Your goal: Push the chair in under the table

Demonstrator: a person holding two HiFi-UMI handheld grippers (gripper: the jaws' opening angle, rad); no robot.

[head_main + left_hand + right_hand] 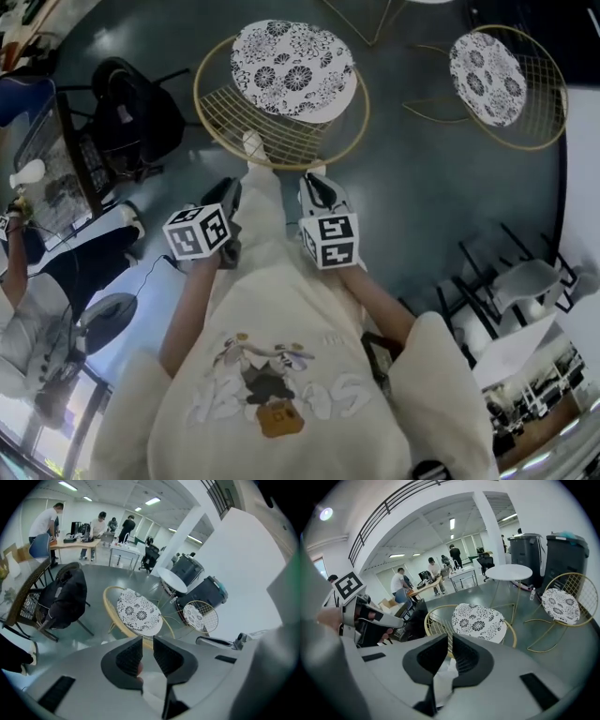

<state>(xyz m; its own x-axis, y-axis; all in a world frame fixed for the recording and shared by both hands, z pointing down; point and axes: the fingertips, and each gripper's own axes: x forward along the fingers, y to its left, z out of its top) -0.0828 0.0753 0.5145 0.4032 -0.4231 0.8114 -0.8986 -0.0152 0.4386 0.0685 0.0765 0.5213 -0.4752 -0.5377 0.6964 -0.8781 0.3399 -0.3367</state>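
Note:
A gold wire chair (281, 141) with a floral cushion (292, 67) stands on the grey floor right in front of me. It also shows ahead in the left gripper view, chair (138, 612), and the right gripper view, chair (478, 620). Beyond it stands a round white table (508, 571), seen too as table (172, 579). My left gripper (230, 187) hangs short of the chair's near rim; its jaws (147, 646) stand a little apart with nothing between them. My right gripper (319, 187) is beside it, jaws (450, 644) shut and empty. Neither touches the chair.
A second gold chair (506, 84) stands to the right by the table. A black chair draped with a dark bag (131, 112) is at the left. Dark folded frames (506, 281) lie at the right. Large bins (543, 550) stand behind the table; people work at desks (75, 541) far back.

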